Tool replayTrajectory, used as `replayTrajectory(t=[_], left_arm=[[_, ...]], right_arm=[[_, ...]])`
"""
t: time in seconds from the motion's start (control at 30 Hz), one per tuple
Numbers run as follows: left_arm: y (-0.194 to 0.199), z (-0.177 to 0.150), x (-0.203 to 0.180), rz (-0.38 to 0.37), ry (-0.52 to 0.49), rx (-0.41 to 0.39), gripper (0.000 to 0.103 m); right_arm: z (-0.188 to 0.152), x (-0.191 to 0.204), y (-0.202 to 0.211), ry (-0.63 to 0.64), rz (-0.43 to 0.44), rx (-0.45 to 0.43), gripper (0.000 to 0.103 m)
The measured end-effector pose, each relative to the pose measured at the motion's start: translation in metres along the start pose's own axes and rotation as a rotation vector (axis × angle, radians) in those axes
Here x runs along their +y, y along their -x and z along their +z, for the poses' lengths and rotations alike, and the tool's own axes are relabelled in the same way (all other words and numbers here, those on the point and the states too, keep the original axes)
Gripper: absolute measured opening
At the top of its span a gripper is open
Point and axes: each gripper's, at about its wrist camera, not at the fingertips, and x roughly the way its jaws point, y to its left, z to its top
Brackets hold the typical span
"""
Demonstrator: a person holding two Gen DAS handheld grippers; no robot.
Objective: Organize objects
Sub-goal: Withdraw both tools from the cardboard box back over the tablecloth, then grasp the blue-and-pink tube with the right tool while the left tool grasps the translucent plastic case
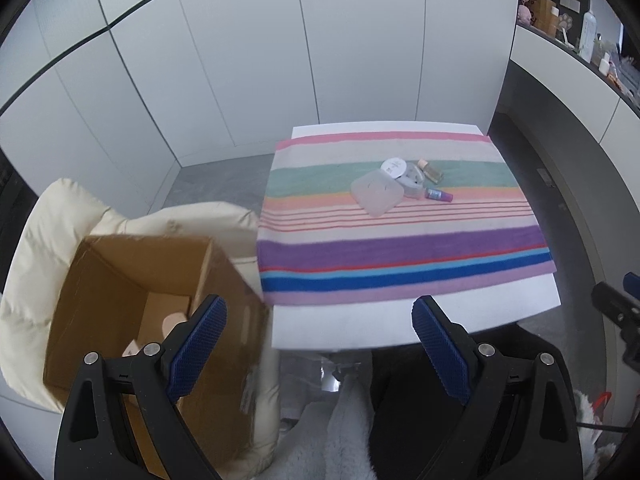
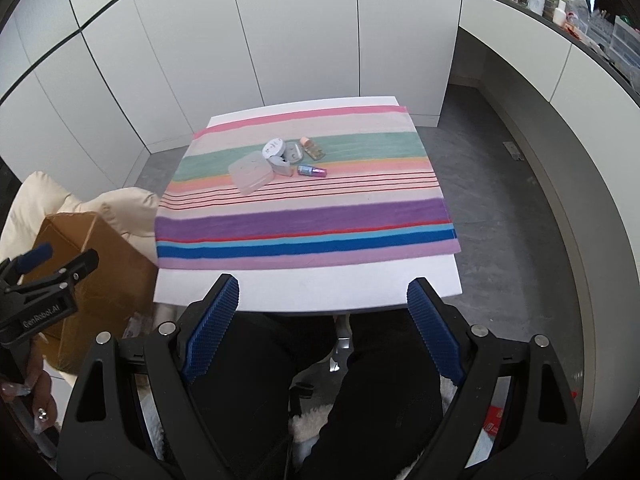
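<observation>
A small cluster lies on the striped towel [image 1: 400, 240] on a white table: a clear square plastic box [image 1: 377, 193], a round white tin [image 1: 393, 167], a grey case [image 1: 414, 182], a small amber bottle [image 1: 431, 171] and a purple tube [image 1: 439, 195]. The same box [image 2: 251, 171], tin [image 2: 274, 147], bottle [image 2: 312, 149] and tube [image 2: 312, 170] show in the right wrist view. My left gripper [image 1: 320, 340] is open and empty, near the table's front edge beside an open cardboard box [image 1: 132, 300]. My right gripper [image 2: 323, 312] is open and empty, short of the table's front edge.
The cardboard box [image 2: 100, 264] sits on a cream padded jacket [image 1: 60, 220] left of the table, with some items inside. White cabinet panels stand behind. A shelf [image 2: 560, 12] with bottles runs at the right. The person's dark-clothed lap [image 2: 320, 380] lies below the grippers.
</observation>
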Motion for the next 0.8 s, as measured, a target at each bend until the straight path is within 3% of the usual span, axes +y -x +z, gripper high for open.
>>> replayTrajectory(t=[0.4,0.8], left_arm=[[-0.068,0.067,-0.026,0.019,0.007,0.067,0.095],[-0.193,0.105,-0.054,0.052,-0.029,0.235,0.095]], right_arm=[[0.055,-0.021,-0.080,0.007,-0.006,0.016,0.088],[0.111,-0.029,-0.210,-0.145,0.045,0.001,0.088]])
